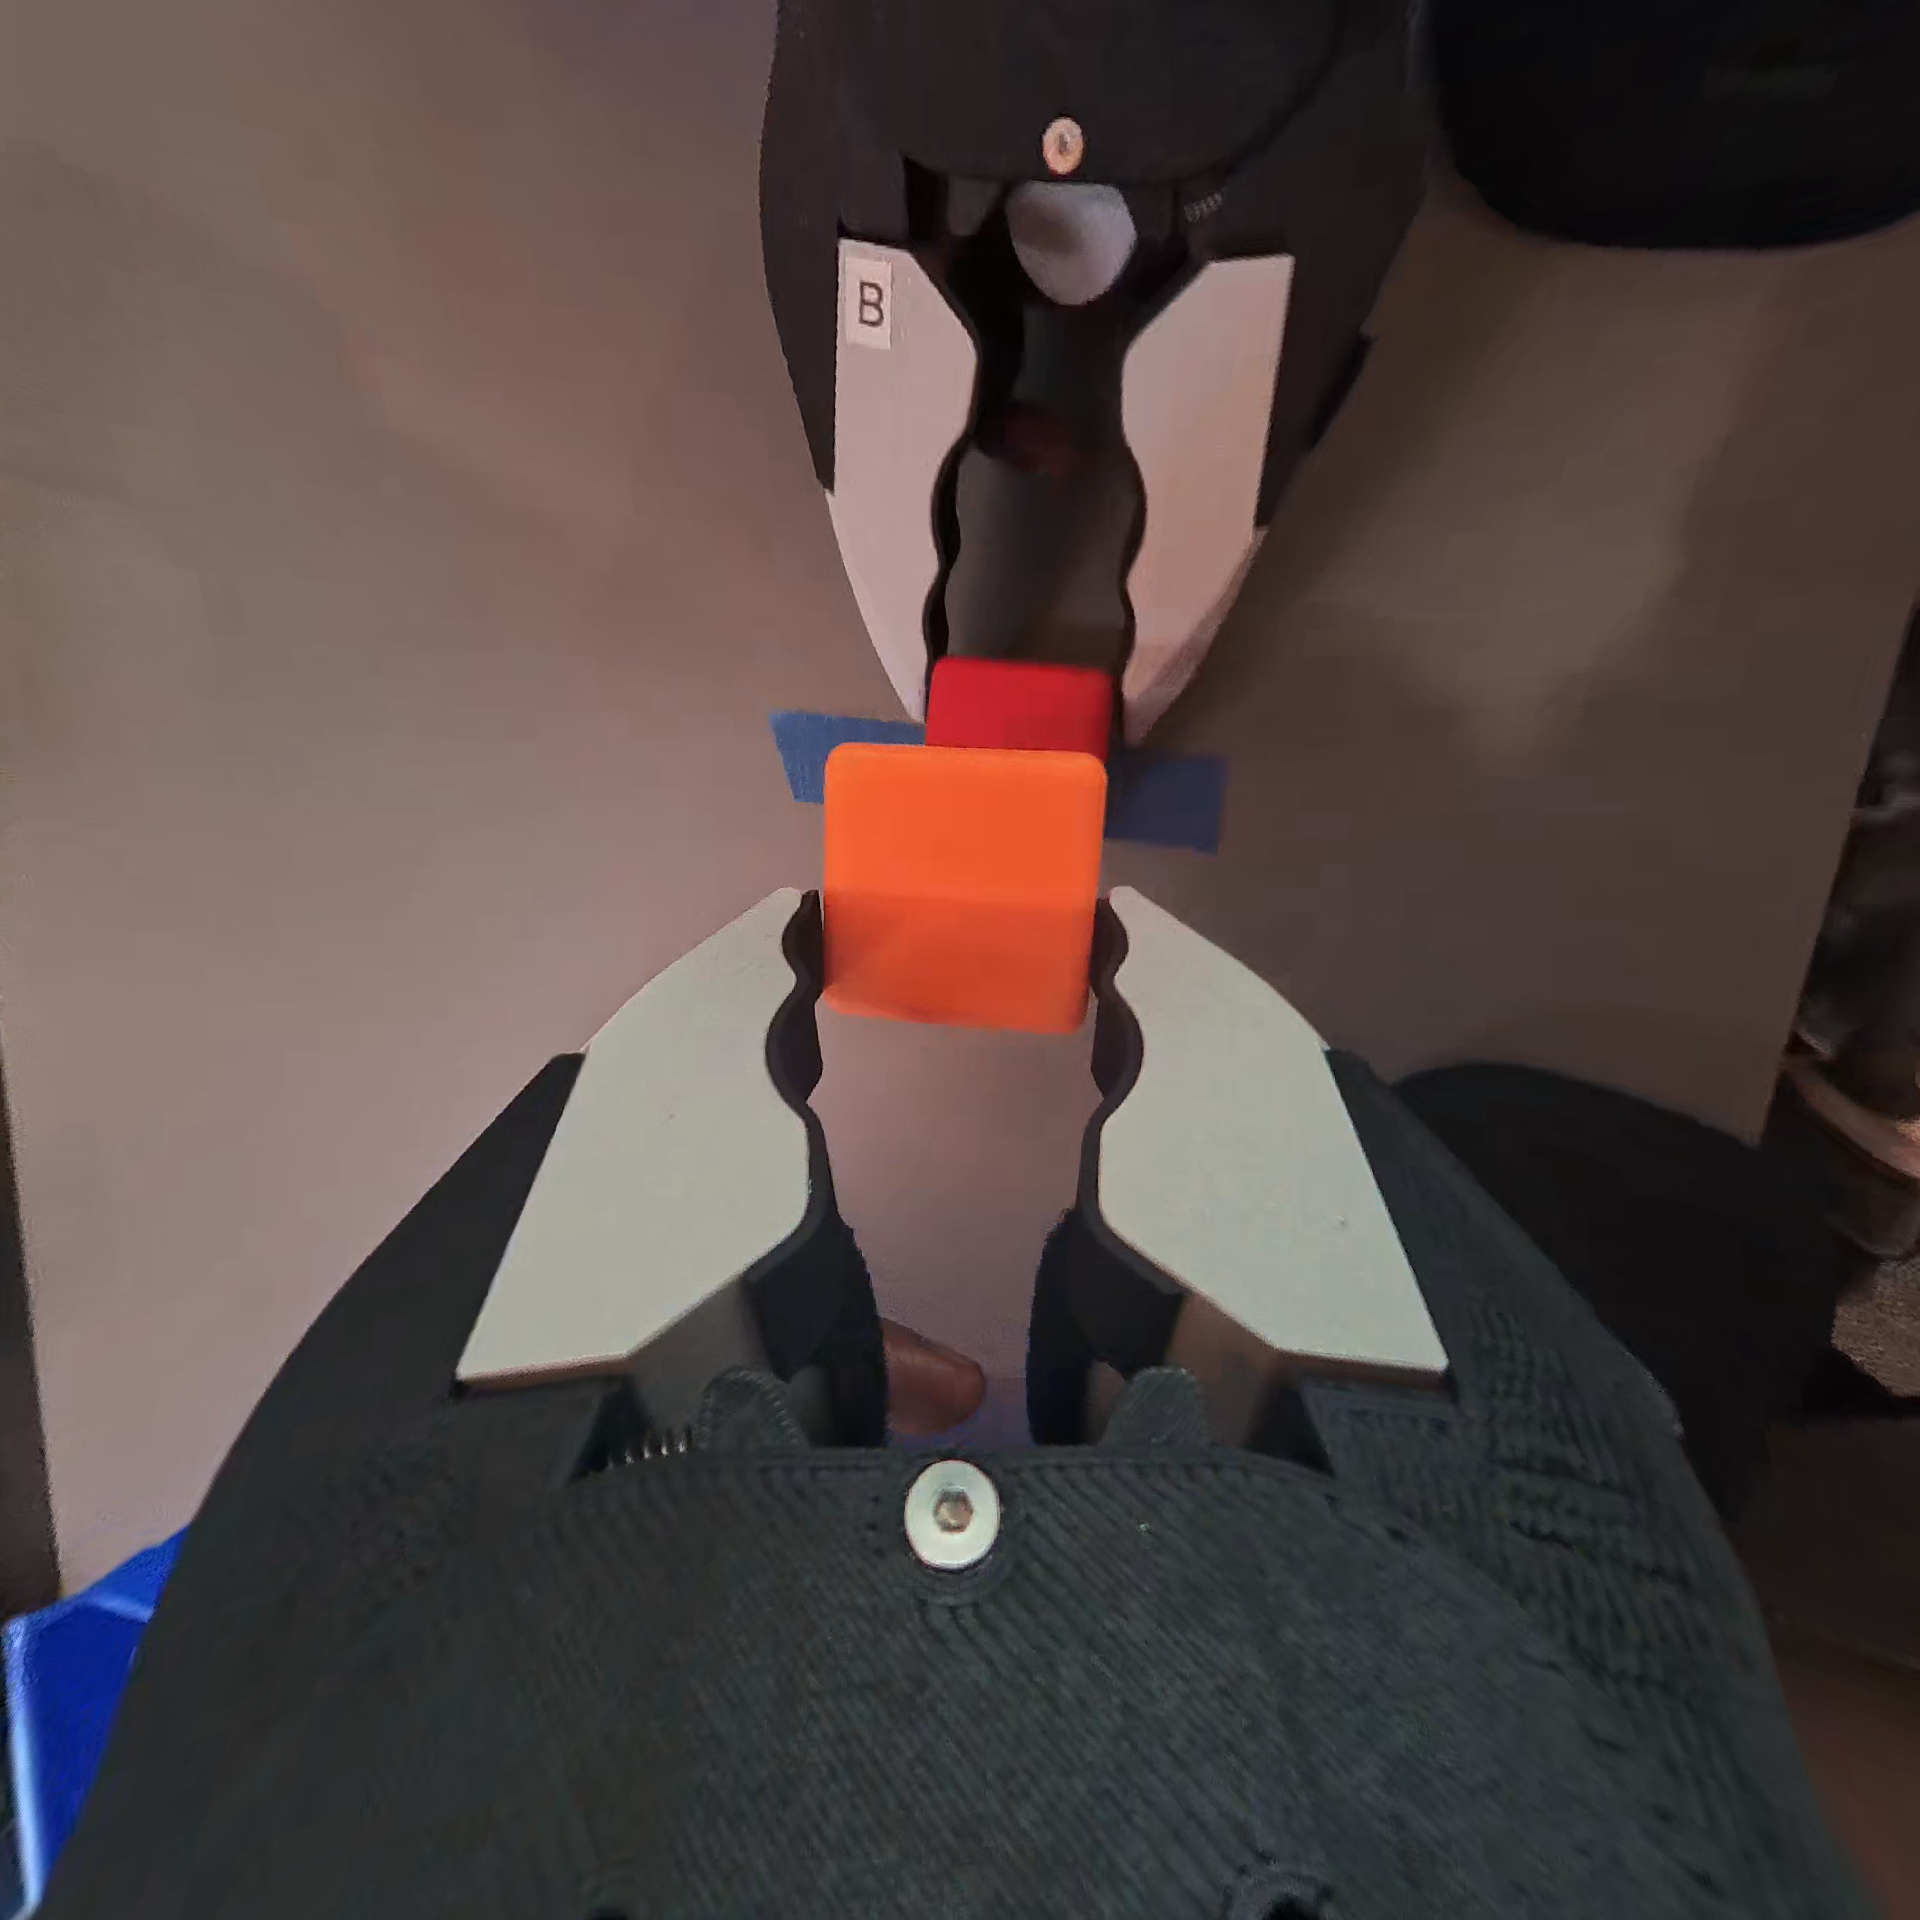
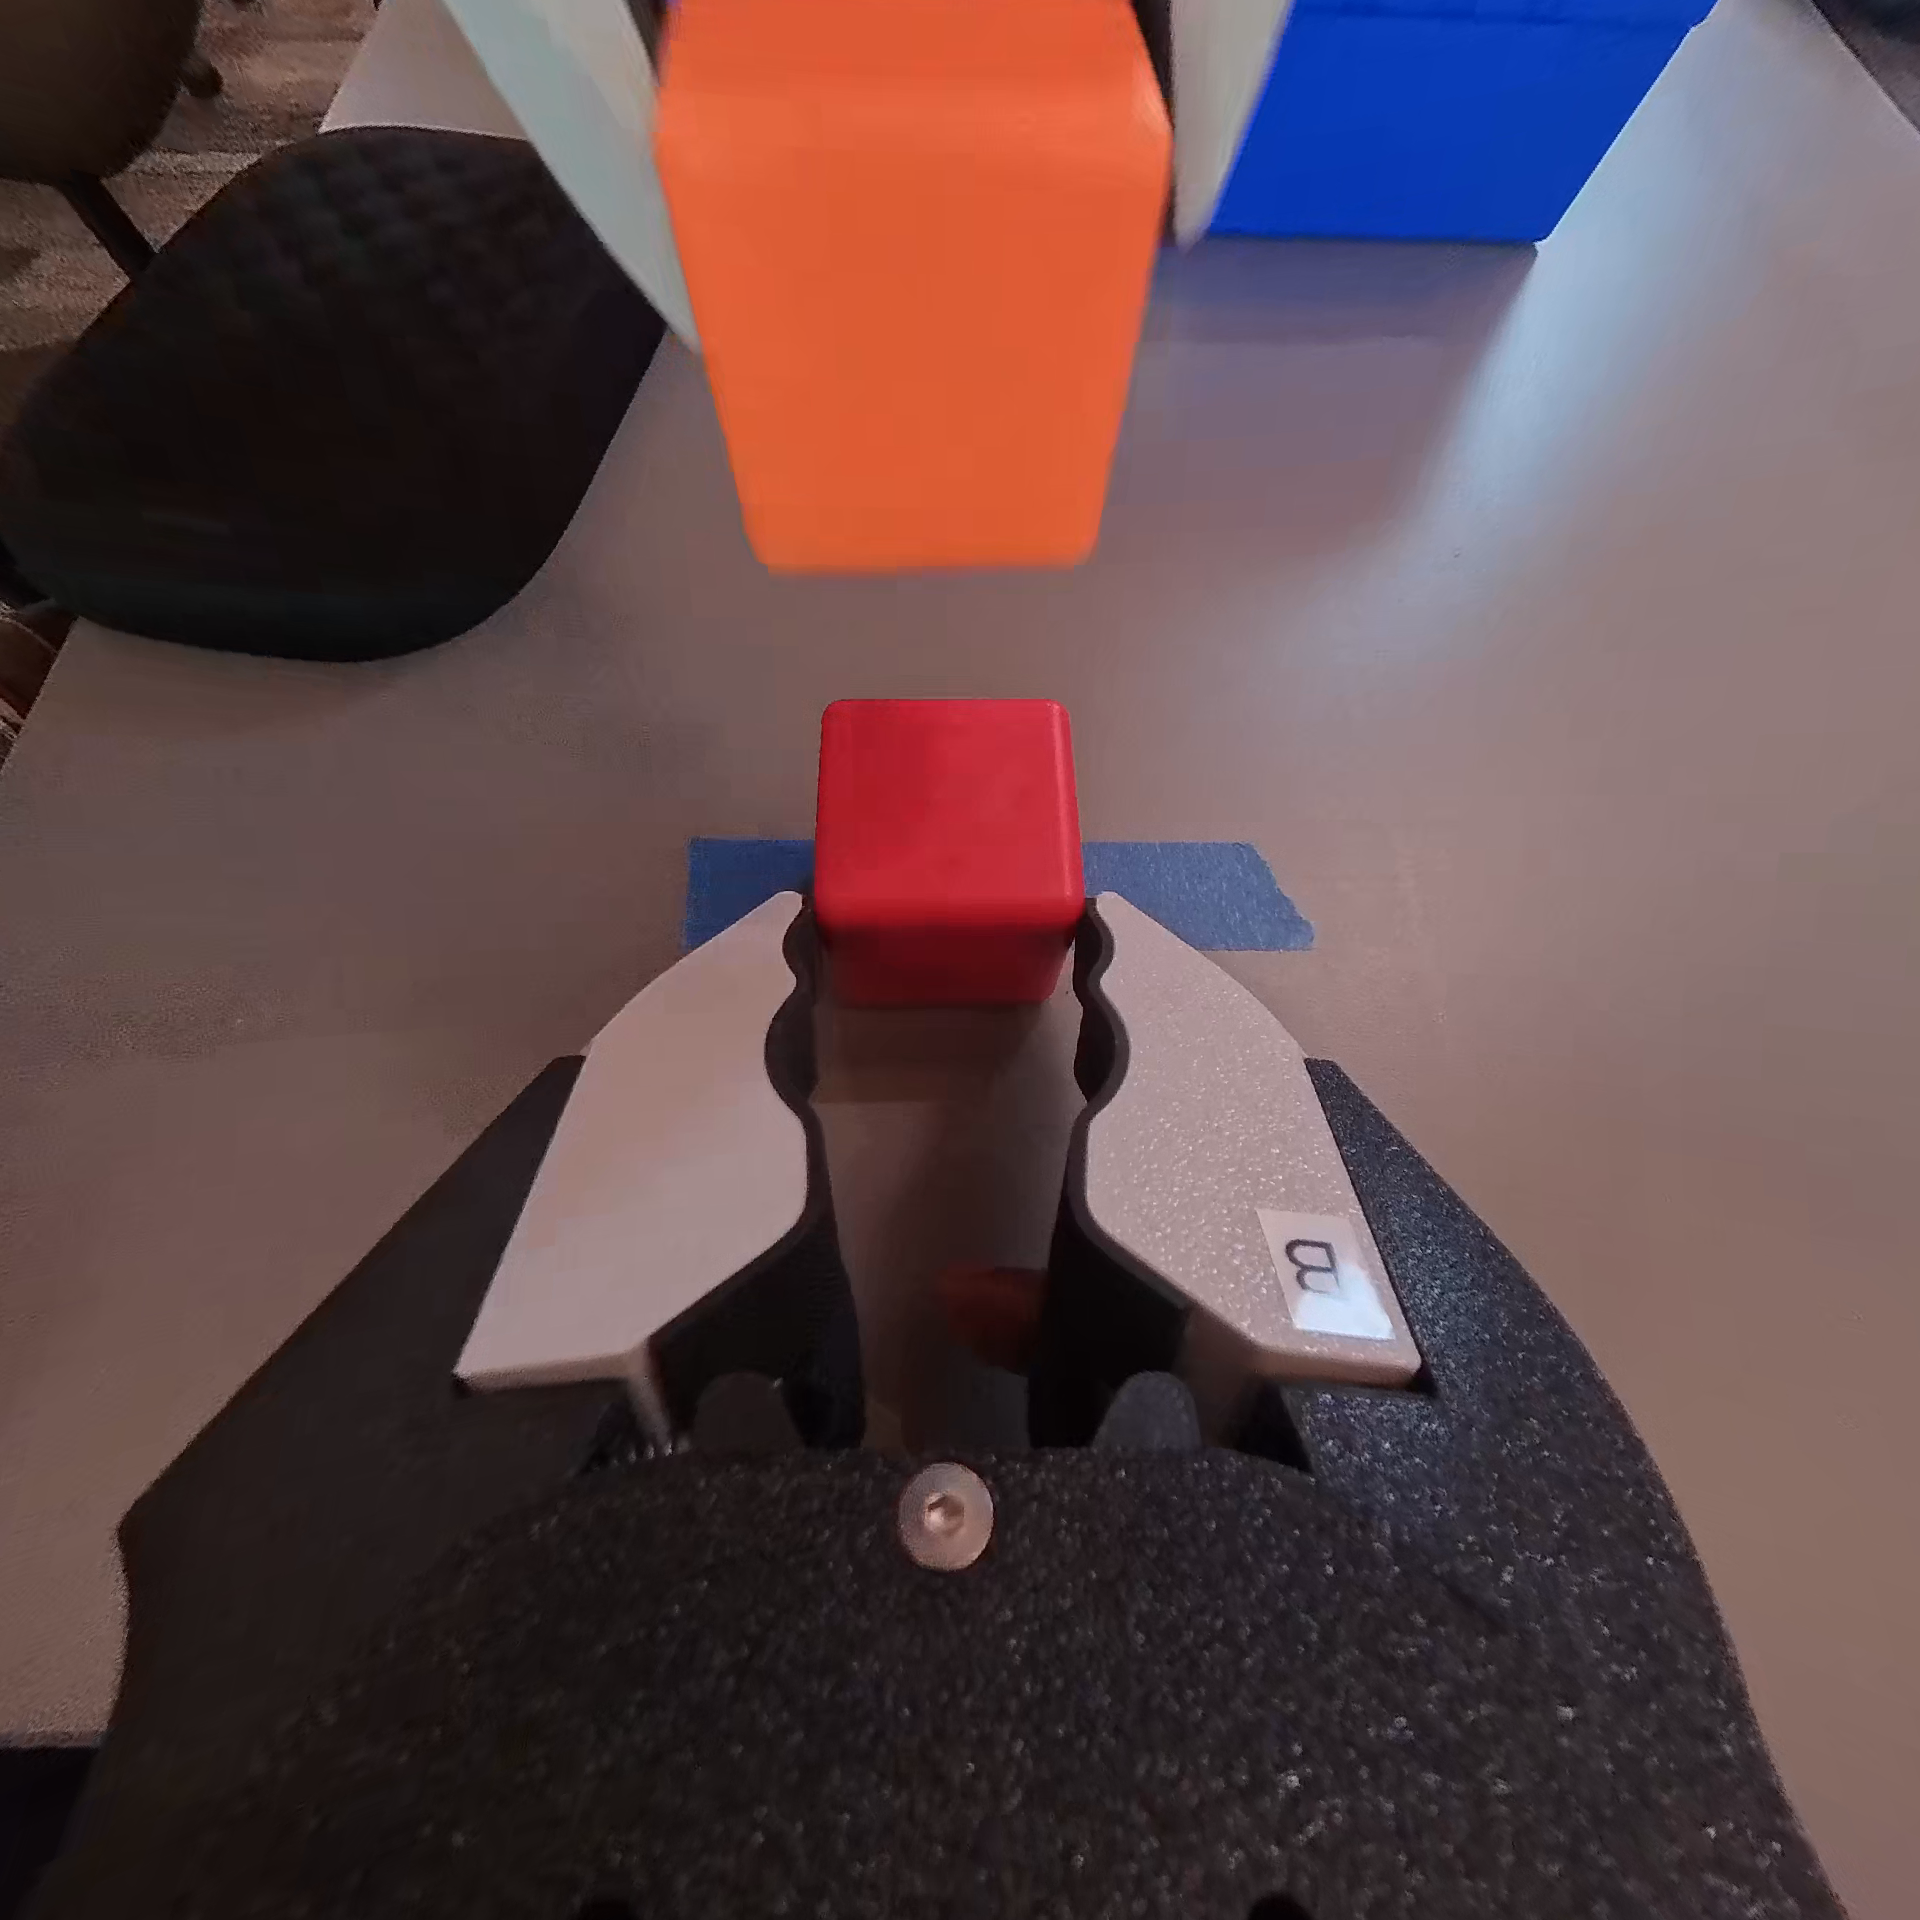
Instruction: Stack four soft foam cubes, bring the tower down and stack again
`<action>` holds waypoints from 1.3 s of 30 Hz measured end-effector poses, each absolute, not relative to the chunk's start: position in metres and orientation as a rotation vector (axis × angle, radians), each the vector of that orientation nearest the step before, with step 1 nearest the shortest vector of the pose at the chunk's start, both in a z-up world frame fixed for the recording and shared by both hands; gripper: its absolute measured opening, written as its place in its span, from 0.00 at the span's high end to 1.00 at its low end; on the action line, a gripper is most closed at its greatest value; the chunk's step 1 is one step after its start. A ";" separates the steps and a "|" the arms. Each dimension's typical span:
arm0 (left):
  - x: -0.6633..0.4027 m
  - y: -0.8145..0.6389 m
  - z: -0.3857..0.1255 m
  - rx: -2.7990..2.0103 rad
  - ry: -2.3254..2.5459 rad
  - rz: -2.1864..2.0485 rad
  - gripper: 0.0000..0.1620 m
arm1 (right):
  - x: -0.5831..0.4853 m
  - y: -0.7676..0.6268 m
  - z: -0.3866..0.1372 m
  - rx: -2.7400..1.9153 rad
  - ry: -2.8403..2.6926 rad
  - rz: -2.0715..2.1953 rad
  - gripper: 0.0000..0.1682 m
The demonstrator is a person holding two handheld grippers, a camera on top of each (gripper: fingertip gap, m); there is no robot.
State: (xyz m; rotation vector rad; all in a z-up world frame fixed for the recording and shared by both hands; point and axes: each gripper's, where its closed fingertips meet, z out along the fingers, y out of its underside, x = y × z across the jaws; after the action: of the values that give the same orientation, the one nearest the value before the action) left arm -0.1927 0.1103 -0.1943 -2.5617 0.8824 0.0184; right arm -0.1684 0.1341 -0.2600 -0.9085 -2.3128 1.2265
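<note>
Currently left tool [image 1: 956,940] clamps orange cube [image 1: 961,883], held up off surface [image 2: 1455,727]. Right tool [image 2: 943,945] pinches red cube [image 2: 943,847], resting on blue tape [image 2: 1184,894] mid-surface. Blue box [image 2: 1455,114] at far edge, contents not visible.

In the right wrist view, the orange cube [image 2: 914,301] is blurring at its lower edge and running off the top of the frame, as is the blue box [image 2: 1444,114] at upper right. In the left wrist view, that orange cube [image 1: 961,894] is hiding the red cube's [image 1: 1018,701] lower part.
</note>
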 end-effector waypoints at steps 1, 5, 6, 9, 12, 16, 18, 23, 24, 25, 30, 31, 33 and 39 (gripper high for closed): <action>-0.193 0.115 -0.199 -2.572 0.874 0.017 0.69 | -0.168 0.134 -0.260 -0.910 -2.312 1.226 0.72; -0.184 0.127 -0.209 -2.547 0.942 -0.012 0.69 | -0.169 0.134 -0.260 -0.912 -2.312 1.227 0.72; -0.182 0.128 -0.211 -2.539 0.959 -0.030 0.69 | -0.169 0.134 -0.260 -0.913 -2.312 1.228 0.72; -0.184 0.132 -0.216 -2.545 0.965 -0.036 0.69 | -0.169 0.134 -0.260 -0.913 -2.312 1.228 0.72; -0.180 0.132 -0.222 -2.536 0.989 -0.066 0.69 | -0.170 0.134 -0.260 -0.918 -2.310 1.227 0.72; -0.180 0.132 -0.222 -2.521 1.002 -0.053 0.69 | -0.170 0.135 -0.260 -0.922 -2.308 1.227 0.72; -0.180 0.132 -0.222 -2.507 1.034 -0.039 0.69 | -0.170 0.135 -0.260 -0.922 -2.308 1.227 0.72; -0.179 0.131 -0.223 -2.521 1.013 -0.006 0.69 | -0.170 0.135 -0.260 -0.927 -2.307 1.228 0.72; -0.179 0.131 -0.223 -2.532 0.998 0.001 0.69 | -0.170 0.135 -0.260 -0.928 -2.306 1.227 0.72; -0.179 0.131 -0.223 -2.543 0.984 0.010 0.69 | -0.170 0.135 -0.260 -0.930 -2.306 1.227 0.72; -0.178 0.131 -0.223 -2.535 0.977 0.011 0.69 | -0.170 0.135 -0.260 -0.934 -2.302 1.225 0.72; -0.178 0.132 -0.223 -2.533 0.975 0.009 0.69 | -0.170 0.135 -0.260 -0.935 -2.302 1.226 0.72; -0.178 0.132 -0.223 -2.534 0.972 0.009 0.69 | -0.171 0.135 -0.260 -0.937 -2.301 1.227 0.72; -0.178 0.131 -0.223 -2.540 0.971 0.008 0.69 | -0.171 0.129 -0.237 -0.968 -2.211 1.420 0.64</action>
State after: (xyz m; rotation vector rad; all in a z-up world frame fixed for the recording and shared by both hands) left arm -0.1778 0.1313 -0.2229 -2.5400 0.9709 0.0076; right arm -0.1709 0.1289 -0.2368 -0.9679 -2.2108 1.4200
